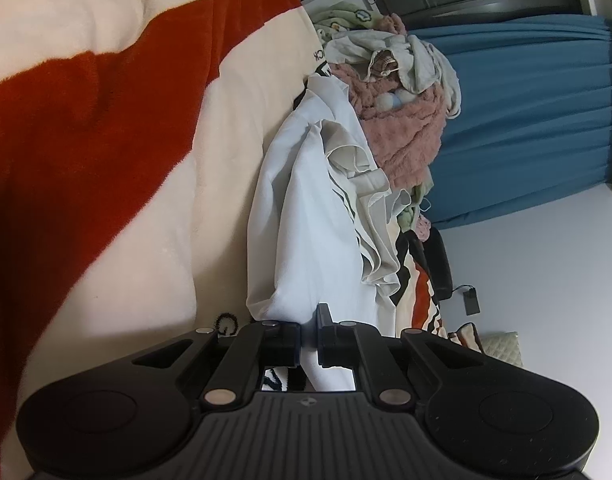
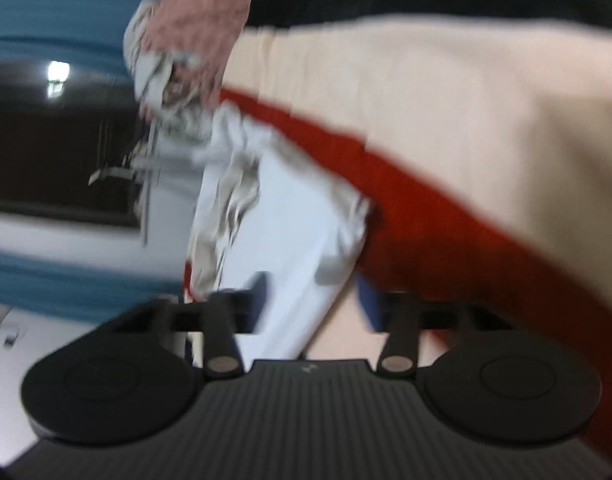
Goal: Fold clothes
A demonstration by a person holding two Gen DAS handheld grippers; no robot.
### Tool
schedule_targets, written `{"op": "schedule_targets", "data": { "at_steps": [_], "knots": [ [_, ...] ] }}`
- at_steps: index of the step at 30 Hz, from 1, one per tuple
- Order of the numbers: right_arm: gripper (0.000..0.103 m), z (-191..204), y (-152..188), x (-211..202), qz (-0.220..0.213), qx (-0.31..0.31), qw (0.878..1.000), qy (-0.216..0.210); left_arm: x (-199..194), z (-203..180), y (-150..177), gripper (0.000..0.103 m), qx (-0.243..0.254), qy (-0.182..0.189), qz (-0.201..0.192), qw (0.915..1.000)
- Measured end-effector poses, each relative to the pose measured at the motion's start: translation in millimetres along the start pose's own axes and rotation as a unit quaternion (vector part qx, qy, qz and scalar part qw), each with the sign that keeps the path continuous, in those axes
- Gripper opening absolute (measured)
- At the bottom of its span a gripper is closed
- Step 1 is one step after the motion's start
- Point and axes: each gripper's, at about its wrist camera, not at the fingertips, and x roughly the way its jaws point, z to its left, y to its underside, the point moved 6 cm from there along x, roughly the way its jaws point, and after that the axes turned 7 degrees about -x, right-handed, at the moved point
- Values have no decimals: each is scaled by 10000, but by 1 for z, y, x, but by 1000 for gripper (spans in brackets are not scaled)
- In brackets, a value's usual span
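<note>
Not much readable text here: there's a strip of black lettering on the edge of the cream and red blanket, and all I can make out is something like "CK", rest is hidden. A small logo mark sits on each tool body, too tiny to read.

The left tool is clenched on the white garment. You can see the cloth pinched right between the two fingers, with a bit hanging down behind them. From there the garment runs away from the tool along the blanket toward the clothes pile.

The right view is blurry. The right tool has its jaws standing apart, and the same white garment lies in the gap, closer to the left finger. Its pads don't look pressed on it, so I'd call it released.

The pile has a fuzzy pink item, some grey-beige pieces on top and a green patterned one behind. It's just a heap on the blanket, next to the blue curtain.
</note>
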Motion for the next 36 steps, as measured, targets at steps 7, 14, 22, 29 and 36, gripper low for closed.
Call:
{"op": "schedule_targets", "data": {
  "at_steps": [7,14,22,29,36],
  "knots": [
    [27,-3,-7,42,28,-187,9991,371,-5,-5,1,7,2,60,-80,9999],
    [9,50,-13,13,-493,-1107,9903,-681,-35,-28,-1,6,466,240,-435,9977],
    [9,85,16,-76,-717,-1764,9722,-1363,-123,-72,36,6,1200,824,-824,9859],
    [9,70,73,-168,-1220,-2189,9510,-1810,-213,-69,111,6,1557,1369,-1035,9728],
    [9,54,113,-204,-1297,-2726,9431,-1394,-268,-36,156,6,1448,1197,-1019,9769]
  ]
}}
